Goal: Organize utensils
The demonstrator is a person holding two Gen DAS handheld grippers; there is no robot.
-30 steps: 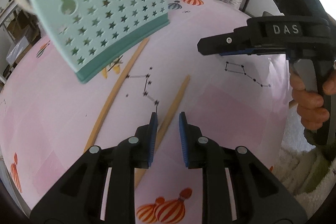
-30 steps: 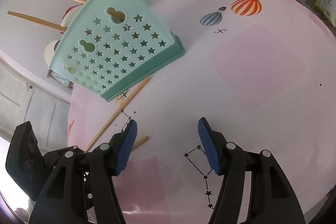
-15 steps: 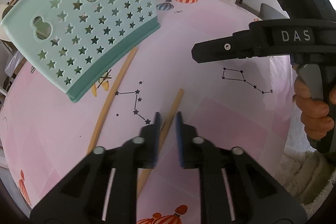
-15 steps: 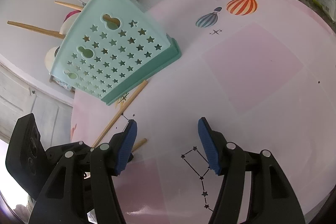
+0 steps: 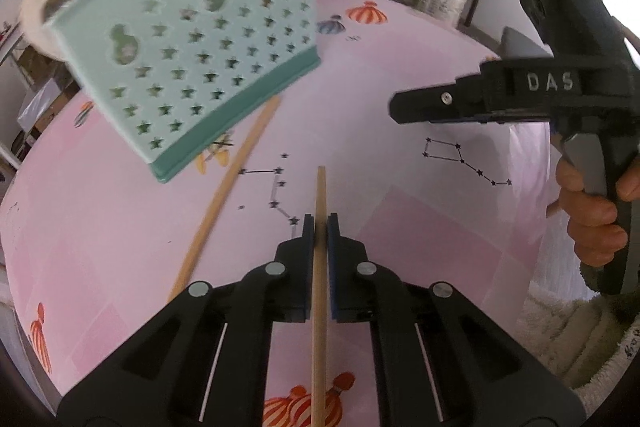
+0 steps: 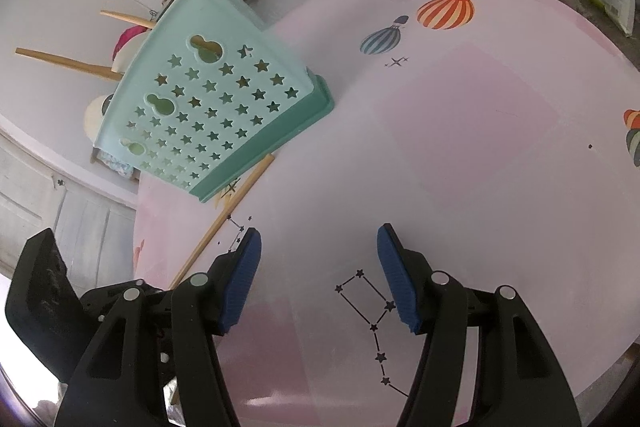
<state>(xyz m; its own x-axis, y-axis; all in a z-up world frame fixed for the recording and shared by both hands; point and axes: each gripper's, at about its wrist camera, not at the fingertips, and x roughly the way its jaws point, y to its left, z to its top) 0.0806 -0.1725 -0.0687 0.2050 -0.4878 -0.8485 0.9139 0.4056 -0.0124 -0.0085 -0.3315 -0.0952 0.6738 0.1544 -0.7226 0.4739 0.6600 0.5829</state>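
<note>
At left, the mint utensil holder (image 5: 192, 67) stands on the pink table (image 5: 420, 235), its open top the likely destination. A loose chopstick (image 5: 228, 187) lies beside its base. Centre, the left gripper (image 5: 319, 227) pinches a second chopstick (image 5: 320, 291) lengthwise between nearly closed jaws, ready for lifting. At right, the right gripper (image 6: 318, 267) hovers wide open, holding nothing.

Left wrist view looks forward along the left gripper (image 5: 319, 227), close above a pink round table printed with balloons (image 5: 420, 247), facing a mint plastic basket with star holes (image 5: 200, 67). Right wrist view faces the same basket (image 6: 216, 111) and table (image 6: 460, 167) from farther right. Both share a long wooden stick (image 5: 224, 195) (image 6: 224, 219).
</note>
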